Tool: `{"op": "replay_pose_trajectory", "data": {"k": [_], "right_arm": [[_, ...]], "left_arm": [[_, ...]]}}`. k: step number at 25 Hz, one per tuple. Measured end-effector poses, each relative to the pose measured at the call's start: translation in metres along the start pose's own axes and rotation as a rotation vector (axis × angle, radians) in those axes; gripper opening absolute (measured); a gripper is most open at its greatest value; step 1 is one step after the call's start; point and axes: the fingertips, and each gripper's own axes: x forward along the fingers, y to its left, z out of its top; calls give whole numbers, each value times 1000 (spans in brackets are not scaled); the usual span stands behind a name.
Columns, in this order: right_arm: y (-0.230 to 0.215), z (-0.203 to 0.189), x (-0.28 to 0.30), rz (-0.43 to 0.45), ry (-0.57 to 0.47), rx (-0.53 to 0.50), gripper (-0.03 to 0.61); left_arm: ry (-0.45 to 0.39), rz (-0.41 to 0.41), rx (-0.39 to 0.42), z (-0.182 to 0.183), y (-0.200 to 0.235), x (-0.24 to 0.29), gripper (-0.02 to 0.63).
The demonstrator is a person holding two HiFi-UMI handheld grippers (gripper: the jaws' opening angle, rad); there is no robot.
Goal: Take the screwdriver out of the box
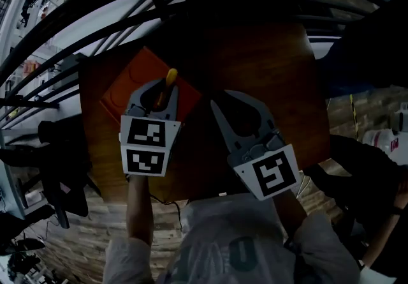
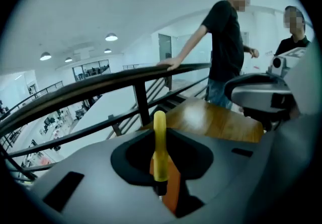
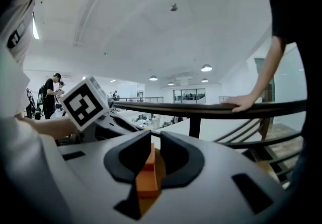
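Screwdriver (image 2: 159, 142) sits clenched between the left gripper's (image 1: 163, 90) fingers, handle poking past the fingertips, clear of the box (image 1: 137, 82) below them, while the right gripper (image 3: 153, 142), fingers closed on nothing, hangs beside it, probably ready to steady it.

No legible text. Square coded markers on left cube (image 1: 148, 147) and right cube (image 1: 271, 173); shirt print (image 1: 242, 254), bottom centre, unreadable.
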Motion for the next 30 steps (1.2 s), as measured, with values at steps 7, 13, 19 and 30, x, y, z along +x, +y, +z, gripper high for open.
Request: {"op": "replay_pose_trajectory", "data": {"k": [7, 13, 19, 30], "right_arm": [[9, 66, -18, -38, -152, -50, 64], [5, 97, -31, -63, -243, -62, 64], [0, 105, -40, -84, -266, -64, 64], [5, 100, -32, -67, -260, -70, 63]], "left_arm": [[-344, 157, -29, 73, -2, -88, 81], [-582, 239, -101, 107, -14, -139, 81], [-660, 280, -140, 108, -23, -161, 81], [-671, 326, -151, 94, -11, -167, 81]]}}
